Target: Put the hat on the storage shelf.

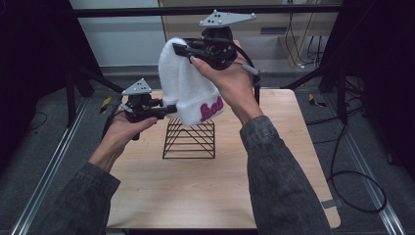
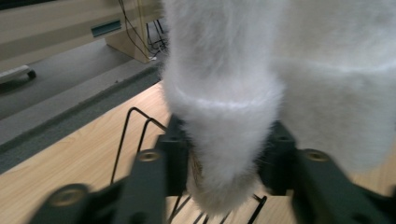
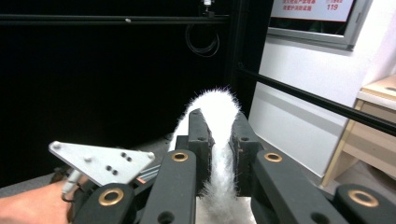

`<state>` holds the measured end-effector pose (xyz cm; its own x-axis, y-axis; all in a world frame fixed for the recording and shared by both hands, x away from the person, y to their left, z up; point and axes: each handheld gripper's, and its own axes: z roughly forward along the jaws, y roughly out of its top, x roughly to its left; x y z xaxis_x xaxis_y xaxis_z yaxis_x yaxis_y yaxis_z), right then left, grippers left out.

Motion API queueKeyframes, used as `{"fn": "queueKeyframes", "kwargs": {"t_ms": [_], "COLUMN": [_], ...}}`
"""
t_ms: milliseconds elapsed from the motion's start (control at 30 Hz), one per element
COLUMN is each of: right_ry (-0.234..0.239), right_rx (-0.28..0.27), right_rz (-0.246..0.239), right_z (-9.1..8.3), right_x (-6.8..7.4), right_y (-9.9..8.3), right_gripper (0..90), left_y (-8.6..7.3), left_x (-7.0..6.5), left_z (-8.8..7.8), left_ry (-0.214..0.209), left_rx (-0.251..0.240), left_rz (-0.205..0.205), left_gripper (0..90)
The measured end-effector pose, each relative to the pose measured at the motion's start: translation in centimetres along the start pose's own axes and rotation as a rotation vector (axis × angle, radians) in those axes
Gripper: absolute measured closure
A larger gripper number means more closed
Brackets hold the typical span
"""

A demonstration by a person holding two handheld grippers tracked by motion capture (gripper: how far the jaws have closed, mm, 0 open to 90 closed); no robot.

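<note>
Both grippers' jaws clamped on white fluffy beanie (image 1: pixel 188 83), left gripper (image 1: pixel 169 109) low, right gripper (image 1: pixel 180 49) high, above wire rack (image 1: pixel 190 140).

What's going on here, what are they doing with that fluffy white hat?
A person is holding a white fuzzy hat in the air with two hand-held grippers, above a black wire rack on a wooden table. The right gripper pinches the top of the hat with its jaws shut on it. The left gripper has its jaws on the hat's lower edge, near the pink lettering. The hat hangs between them, above the rack.
</note>
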<state>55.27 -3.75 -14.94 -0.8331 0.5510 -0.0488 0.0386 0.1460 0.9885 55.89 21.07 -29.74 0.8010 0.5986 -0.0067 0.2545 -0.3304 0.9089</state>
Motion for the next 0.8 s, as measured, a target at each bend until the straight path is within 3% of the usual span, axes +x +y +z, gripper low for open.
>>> {"fn": "queueKeyframes", "kwargs": {"t_ms": [67, 167, 267, 400, 633, 800], "right_ry": [-0.013, -0.048, -0.087, -0.137, -0.206, -0.205], "right_rx": [0.003, 0.004, 0.024, 0.058, 0.101, 0.112], "right_rz": [-0.005, -0.008, -0.012, -0.025, -0.019, -0.004], "right_z": [-0.2, -0.8, -1.2, -1.4, -1.0, -0.7], "right_x": [-0.2, -0.8, -1.4, -2.0, -2.8, -3.4], "right_y": [-0.1, -0.3, -0.8, -1.7, -3.1, -4.0], "right_gripper": [82.3, 82.2, 82.2, 82.1, 82.2, 82.3], "left_y": [0.1, 0.3, 0.5, 0.5, 0.3, -0.3], "left_x": [-0.1, 0.0, 0.0, -0.1, 0.0, 0.2], "left_z": [-0.3, -1.0, -1.7, -2.3, -2.6, -2.2], "left_ry": [0.027, 0.062, 0.122, 0.163, 0.217, 0.222], "left_rx": [-0.006, -0.018, -0.026, -0.024, -0.009, -0.005], "left_rz": [0.012, -0.009, 0.002, 0.015, 0.033, 0.026], "left_gripper": [68.4, 69.4, 69.5, 69.7, 71.1, 71.5]}}
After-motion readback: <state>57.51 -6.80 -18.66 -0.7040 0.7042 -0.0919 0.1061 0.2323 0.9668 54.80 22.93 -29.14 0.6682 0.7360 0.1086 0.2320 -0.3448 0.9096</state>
